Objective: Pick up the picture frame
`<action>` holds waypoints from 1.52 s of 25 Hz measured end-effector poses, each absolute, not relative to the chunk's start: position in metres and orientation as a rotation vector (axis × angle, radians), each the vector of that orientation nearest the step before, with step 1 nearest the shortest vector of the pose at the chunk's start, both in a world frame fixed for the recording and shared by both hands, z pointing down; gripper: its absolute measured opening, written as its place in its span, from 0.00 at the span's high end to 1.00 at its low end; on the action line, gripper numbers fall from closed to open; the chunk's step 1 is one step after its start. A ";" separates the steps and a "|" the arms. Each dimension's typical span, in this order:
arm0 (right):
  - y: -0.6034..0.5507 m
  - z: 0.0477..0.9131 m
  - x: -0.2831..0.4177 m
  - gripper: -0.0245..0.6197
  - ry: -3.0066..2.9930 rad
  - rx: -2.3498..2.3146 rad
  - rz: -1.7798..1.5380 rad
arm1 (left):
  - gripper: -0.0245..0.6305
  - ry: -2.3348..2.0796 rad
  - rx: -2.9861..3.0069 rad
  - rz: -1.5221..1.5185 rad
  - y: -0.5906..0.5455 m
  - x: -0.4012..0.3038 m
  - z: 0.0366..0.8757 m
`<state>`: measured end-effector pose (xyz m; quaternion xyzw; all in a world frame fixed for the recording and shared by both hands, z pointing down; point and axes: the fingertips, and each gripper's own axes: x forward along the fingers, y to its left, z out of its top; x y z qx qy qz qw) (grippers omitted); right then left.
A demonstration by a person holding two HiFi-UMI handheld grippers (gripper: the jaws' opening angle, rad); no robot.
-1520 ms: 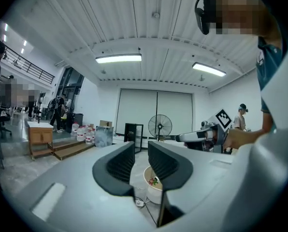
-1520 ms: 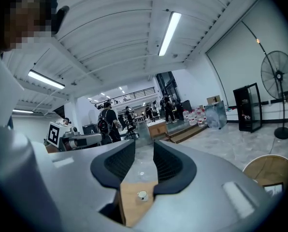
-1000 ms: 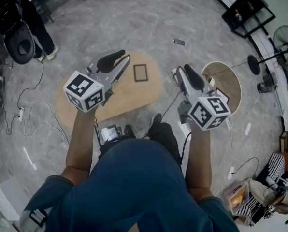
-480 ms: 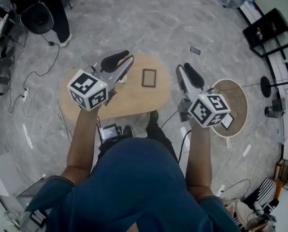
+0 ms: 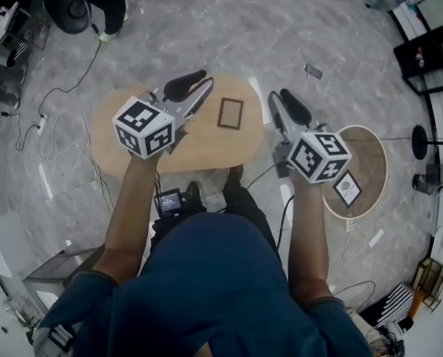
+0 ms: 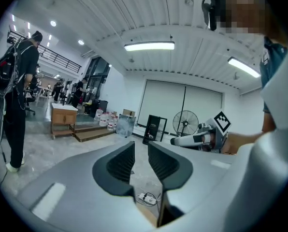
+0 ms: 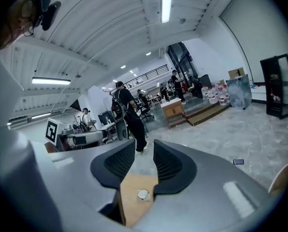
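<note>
Evidently, the picture frame (image 5: 230, 114) lay ungrasped on the table (image 5: 214, 151), with the left hand-held gripper (image 5: 205, 80) and right hand-held gripper (image 5: 277, 95) released, empty.

Honestly, no real text, brand or number can be read anywhere here. The only markings that stand out are the black-and-white square patterns printed on the cube (image 5: 144, 127) of the left gripper (image 5: 201, 88) and the cube (image 5: 319, 155) of the right gripper (image 5: 275, 100). They're coded blocks, no letters or digits. A round print is seen on a small card (image 5: 347, 188) lying on the round table (image 5: 372, 149), but it's too small to be made out. Nothing legible is shown on the picture frame (image 5: 230, 114) either, and the little lit screen (image 5: 169, 201) on the floor is too tiny to be read.
</note>
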<state>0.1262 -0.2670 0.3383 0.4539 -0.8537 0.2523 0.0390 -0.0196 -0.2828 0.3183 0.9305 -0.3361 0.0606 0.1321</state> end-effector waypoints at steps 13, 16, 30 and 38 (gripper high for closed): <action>-0.317 0.489 0.151 0.80 -2.441 1.298 1.035 | 0.83 -0.957 2.437 0.349 -0.340 0.005 0.477; -0.326 0.528 0.148 0.80 -2.400 1.265 1.098 | 0.83 -0.947 2.384 0.397 -0.349 0.006 0.516; -0.352 0.697 0.145 0.80 -2.196 1.183 1.306 | 0.82 -0.918 2.141 0.544 -0.375 0.012 0.691; -0.357 0.766 0.138 0.80 -2.108 1.143 1.374 | 0.82 -0.906 2.051 0.594 -0.378 0.012 0.763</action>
